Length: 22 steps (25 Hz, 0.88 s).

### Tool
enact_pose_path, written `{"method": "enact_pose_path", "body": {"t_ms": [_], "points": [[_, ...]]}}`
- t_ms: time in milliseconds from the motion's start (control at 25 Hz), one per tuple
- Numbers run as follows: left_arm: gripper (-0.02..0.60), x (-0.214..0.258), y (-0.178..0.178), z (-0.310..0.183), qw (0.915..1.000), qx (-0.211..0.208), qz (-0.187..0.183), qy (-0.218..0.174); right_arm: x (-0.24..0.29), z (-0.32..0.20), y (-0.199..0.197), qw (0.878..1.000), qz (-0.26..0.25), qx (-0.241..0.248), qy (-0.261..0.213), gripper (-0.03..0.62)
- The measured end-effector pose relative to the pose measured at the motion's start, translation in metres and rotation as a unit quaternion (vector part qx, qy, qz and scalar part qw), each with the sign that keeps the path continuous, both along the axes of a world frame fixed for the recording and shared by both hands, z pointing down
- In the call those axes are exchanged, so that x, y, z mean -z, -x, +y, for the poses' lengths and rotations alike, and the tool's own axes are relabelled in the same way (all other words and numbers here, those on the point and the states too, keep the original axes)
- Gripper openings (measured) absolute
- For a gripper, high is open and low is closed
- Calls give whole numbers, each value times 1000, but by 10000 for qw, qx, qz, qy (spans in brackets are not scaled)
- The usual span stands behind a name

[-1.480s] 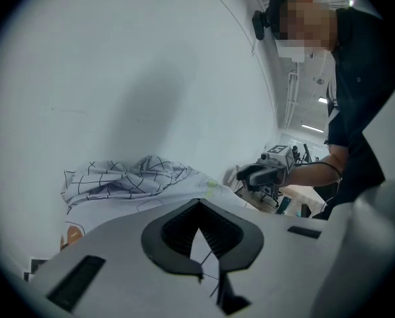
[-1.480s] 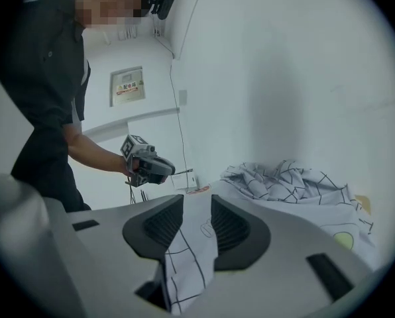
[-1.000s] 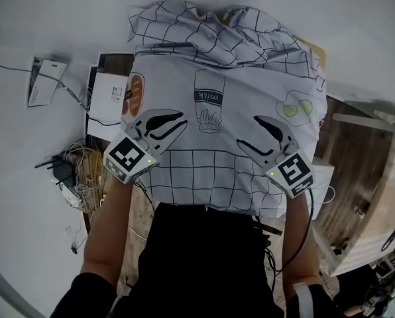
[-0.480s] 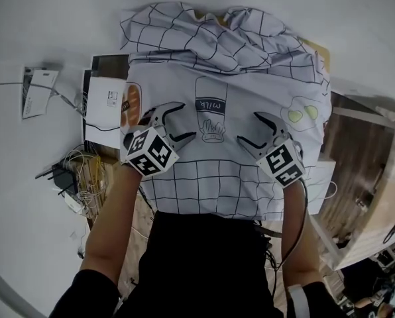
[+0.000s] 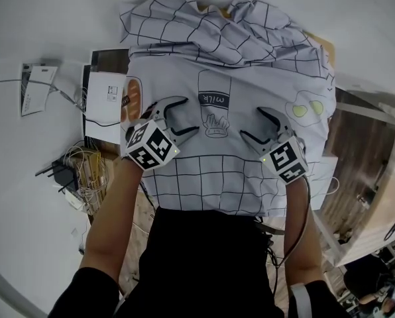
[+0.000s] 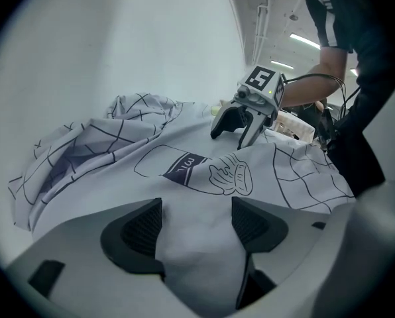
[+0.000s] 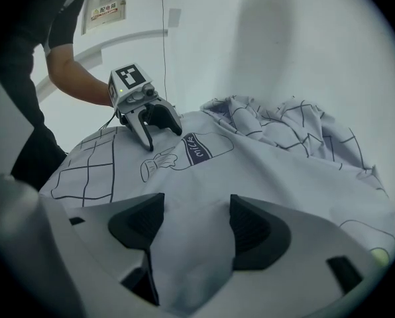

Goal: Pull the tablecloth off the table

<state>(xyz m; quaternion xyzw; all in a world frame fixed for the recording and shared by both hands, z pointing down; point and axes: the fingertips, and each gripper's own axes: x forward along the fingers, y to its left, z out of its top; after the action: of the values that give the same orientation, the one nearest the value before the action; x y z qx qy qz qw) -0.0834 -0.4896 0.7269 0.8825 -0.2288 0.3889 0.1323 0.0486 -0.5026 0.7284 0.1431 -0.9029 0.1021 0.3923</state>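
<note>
Covering the table (image 5: 323, 47) from end to end: one tablecloth (image 5: 250, 78), white with a thin black grid and printed drawings.

- Lie of the cloth: flat over the near and middle part, heaped in loose folds at the far end, near hem hanging down the side by the person's body.
- Prints: milk-bottle print (image 5: 214, 98) at the centre; fried-egg print (image 5: 303, 108) towards the right edge.
- Left gripper (image 5: 187, 116): set down on the flat part of the cloth just left of the milk-bottle print, tilted forward and down. Its jaws have just been opening and stand wide apart. In the left gripper view a low ridge of tablecloth (image 6: 204, 177) rises in the gap between the pads, lying loose and not pinched.
- Right gripper (image 5: 252, 122): set down on the cloth just right of the same print, between it and the fried-egg print, at a matching tilt. Its jaws have likewise just been opening and are spread wide. In the right gripper view a soft fold of tablecloth (image 7: 250, 171) sits between the pads, unclamped.
- Relation: the two grippers are near each other, with the bottle drawing between them; each shows in the other's view, right gripper (image 6: 229, 138), left gripper (image 7: 163, 138).
- Surroundings: white box (image 5: 105, 95) beside the table's left side; tangle of cables (image 5: 85, 171) on the floor below it.
</note>
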Motion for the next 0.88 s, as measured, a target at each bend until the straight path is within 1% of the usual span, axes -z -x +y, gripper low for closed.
{"method": "enact_pose_path", "body": {"t_ms": [160, 200, 280, 320, 360, 400, 440, 520, 720, 800, 880], "points": [[327, 1, 1, 1, 10000, 62, 15, -15, 0, 0, 1, 10000, 40, -47, 3, 301], [318, 1, 0, 1, 10000, 67, 15, -1, 0, 0, 0, 10000, 48, -54, 8, 299], [267, 2, -2, 1, 10000, 93, 21, 28, 1, 0, 0, 10000, 65, -68, 28, 280], [244, 2, -3, 1, 9999, 114, 15, 34, 1, 0, 0, 9999, 80, -74, 57, 254], [221, 2, -3, 1, 9999, 131, 2, 30, 1, 1, 0, 9999, 96, -84, 105, 209], [195, 2, -3, 0, 9999, 143, -12, 20, 0, 1, 0, 9997, 100, -100, 176, 132], [177, 2, -3, 0, 9999, 153, -15, 12, 0, 1, -1, 9996, 87, -117, 258, 74], [148, 3, -5, -1, 9998, 178, 9, 31, 0, 3, -1, 9991, 57, -120, 397, 37], [32, 1, -14, 0, 9993, 176, -54, 339, -1, 3, -4, 9987, 72, -80, 498, 23], [15, 1, -17, 2, 9992, 169, -121, 355, -2, 3, -5, 9988, 41, -96, 476, 23], [14, 1, -17, 4, 9991, 221, -132, 340, -1, 5, -5, 9990, 16, -85, 440, 23]]}}
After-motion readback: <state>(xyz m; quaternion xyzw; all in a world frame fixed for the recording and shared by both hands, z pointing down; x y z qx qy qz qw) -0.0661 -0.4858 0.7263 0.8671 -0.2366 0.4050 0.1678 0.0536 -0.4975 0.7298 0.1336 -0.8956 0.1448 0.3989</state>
